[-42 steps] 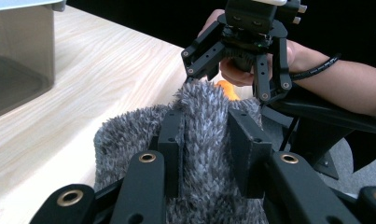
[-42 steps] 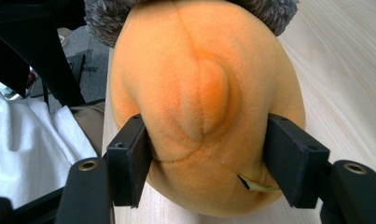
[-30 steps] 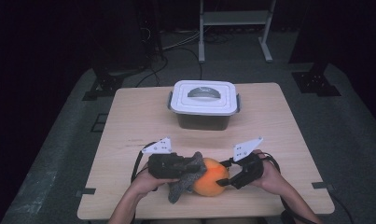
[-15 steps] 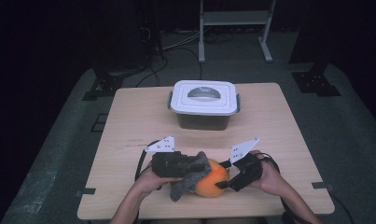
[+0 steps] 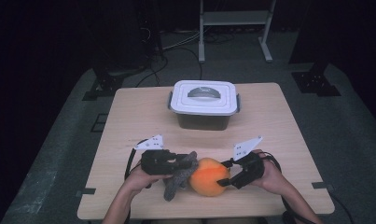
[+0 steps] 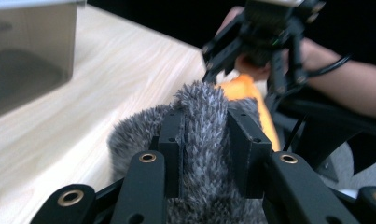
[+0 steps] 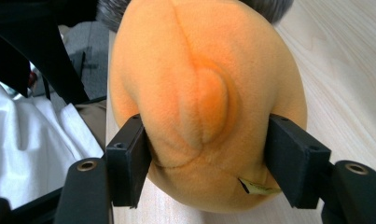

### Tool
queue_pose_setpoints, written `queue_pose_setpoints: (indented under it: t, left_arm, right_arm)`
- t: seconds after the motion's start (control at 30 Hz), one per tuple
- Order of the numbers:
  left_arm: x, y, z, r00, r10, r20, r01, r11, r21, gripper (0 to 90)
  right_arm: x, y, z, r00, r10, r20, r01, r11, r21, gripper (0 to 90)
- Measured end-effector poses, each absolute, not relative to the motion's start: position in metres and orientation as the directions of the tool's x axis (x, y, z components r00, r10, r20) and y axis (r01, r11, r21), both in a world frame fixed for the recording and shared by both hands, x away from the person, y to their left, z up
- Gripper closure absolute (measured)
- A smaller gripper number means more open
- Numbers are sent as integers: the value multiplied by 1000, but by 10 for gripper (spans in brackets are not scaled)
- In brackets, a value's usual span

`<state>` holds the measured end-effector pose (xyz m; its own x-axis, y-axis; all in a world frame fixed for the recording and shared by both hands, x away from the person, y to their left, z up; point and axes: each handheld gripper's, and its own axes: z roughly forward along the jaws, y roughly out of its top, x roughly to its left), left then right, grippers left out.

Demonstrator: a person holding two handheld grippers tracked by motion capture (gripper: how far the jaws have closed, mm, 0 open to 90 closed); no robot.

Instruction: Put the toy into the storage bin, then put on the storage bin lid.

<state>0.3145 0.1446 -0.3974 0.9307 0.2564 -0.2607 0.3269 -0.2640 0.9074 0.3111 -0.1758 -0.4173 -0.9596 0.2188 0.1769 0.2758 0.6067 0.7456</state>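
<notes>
A plush toy lies near the table's front edge, with a round orange body (image 5: 208, 177) and a grey furry part (image 5: 176, 179) at its left. My left gripper (image 5: 188, 163) is shut on the grey fur (image 6: 202, 116), which bulges up between its jaws. From the right, my right gripper (image 5: 225, 176) is shut on the orange body (image 7: 199, 93), and its jaws press into both sides. In the left gripper view the right gripper (image 6: 251, 60) shows beyond the fur, with the orange body (image 6: 244, 88) beneath it.
A grey box with a white lid and handle (image 5: 205, 95) stands shut at the middle back of the wooden table (image 5: 279, 126). Dark floor, cables and a metal stand's legs lie beyond the far edge. The person's forearms come in over the front edge.
Hardly anything differs. Both grippers keep their hold on the plush toy, and the hands shift only slightly at the same spot.
</notes>
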Motion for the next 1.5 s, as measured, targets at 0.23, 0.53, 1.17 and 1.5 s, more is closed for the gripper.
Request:
queue_pose_setpoints:
  t: [0.23, 0.53, 1.17, 1.5]
  left_arm:
    - [301, 109, -399, 962, 167, -216, 260, -325, 909, 683]
    - [309, 132, -410, 945, 203, -257, 312, -321, 894, 691]
    - [310, 127, -412, 940, 228, -254, 312, -272, 910, 688]
    - [305, 120, -405, 948, 212, -236, 291, -283, 914, 688]
  right_arm:
    - [311, -173, -418, -960, 220, 172, 272, 604, 749, 353]
    - [312, -174, -420, -960, 218, 176, 274, 599, 752, 362]
    - [311, -188, -402, -948, 280, 150, 299, 632, 715, 282]
    - [305, -172, -403, -952, 278, 129, 286, 658, 696, 300]
